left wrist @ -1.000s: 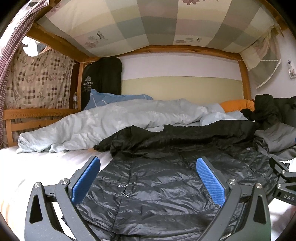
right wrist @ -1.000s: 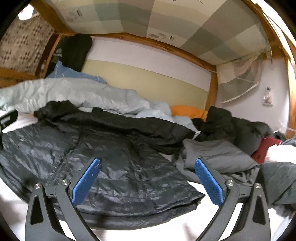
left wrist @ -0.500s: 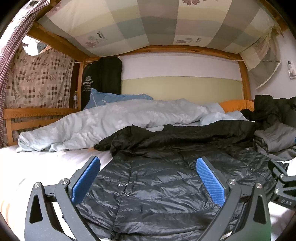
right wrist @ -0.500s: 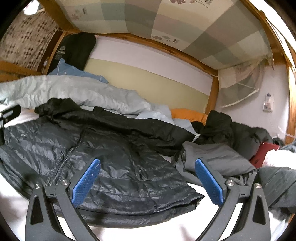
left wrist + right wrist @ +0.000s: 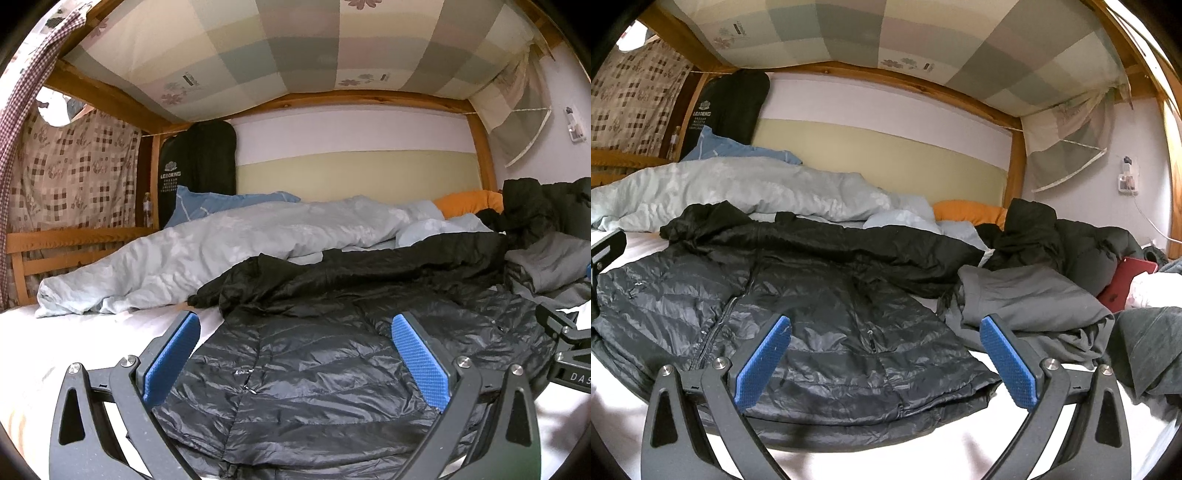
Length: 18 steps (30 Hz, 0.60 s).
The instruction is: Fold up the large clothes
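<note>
My left claw (image 5: 295, 354) and right claw (image 5: 884, 358) both gape empty over the puffer jacket (image 5: 798, 314); its slick shell could slip a shallow pinch.

Soft, dim indoor light, sharp focus, strong fisheye bending with dark corners, and glare on the glossy black quilted puffer jacket (image 5: 820, 314).

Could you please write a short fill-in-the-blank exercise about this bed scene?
1. The black puffer jacket lies spread on the white ____.
2. Both the left tool and the right tool have jaws that stand ____.
3. The pads on the fingers are coloured ____.
4. Behind the pale quilt, near the corner post, an ____ pillow shows.

Missing words: sheet; open; blue; orange
</note>
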Each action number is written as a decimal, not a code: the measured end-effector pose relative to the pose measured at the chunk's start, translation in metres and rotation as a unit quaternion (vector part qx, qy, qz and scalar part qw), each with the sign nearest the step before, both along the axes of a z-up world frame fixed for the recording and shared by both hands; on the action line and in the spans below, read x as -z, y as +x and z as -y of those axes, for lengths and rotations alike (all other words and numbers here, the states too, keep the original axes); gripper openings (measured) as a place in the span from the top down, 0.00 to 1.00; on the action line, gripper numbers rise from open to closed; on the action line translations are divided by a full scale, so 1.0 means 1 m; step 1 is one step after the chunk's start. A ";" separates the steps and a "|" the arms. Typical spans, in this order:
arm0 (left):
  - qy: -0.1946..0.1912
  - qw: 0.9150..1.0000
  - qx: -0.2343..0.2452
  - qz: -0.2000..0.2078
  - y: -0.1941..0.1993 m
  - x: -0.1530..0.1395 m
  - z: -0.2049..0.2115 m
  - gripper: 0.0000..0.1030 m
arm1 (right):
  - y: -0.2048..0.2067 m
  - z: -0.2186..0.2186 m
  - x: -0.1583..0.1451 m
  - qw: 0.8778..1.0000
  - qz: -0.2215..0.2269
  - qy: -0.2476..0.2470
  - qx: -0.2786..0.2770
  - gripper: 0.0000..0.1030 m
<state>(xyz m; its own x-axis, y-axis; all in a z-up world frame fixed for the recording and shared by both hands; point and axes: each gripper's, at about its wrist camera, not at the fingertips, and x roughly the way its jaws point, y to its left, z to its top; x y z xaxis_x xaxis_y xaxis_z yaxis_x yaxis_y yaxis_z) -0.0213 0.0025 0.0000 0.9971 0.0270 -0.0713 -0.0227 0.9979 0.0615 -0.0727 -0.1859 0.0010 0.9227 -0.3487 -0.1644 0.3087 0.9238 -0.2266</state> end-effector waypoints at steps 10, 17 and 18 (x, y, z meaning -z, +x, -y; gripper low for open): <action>0.001 1.000 -0.007 -0.021 0.007 0.000 -0.002 0.00 | -0.001 -0.013 0.002 1.000 0.003 -0.023 -0.003 0.00; -0.005 1.000 -0.006 -0.021 0.006 0.000 -0.004 0.00 | -0.002 -0.019 0.004 0.999 -0.002 -0.037 -0.008 0.00; -0.004 1.000 -0.006 -0.021 0.006 0.000 -0.005 0.00 | -0.002 -0.019 0.004 0.999 -0.002 -0.038 -0.008 0.00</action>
<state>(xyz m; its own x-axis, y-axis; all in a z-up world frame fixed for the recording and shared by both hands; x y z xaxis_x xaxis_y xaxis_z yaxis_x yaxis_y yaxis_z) -0.0155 0.0072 -0.0004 0.9929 0.0386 -0.1129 -0.0327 0.9980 0.0538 -0.0743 -0.1666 -0.0027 0.9278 -0.3452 -0.1412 0.2929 0.9088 -0.2971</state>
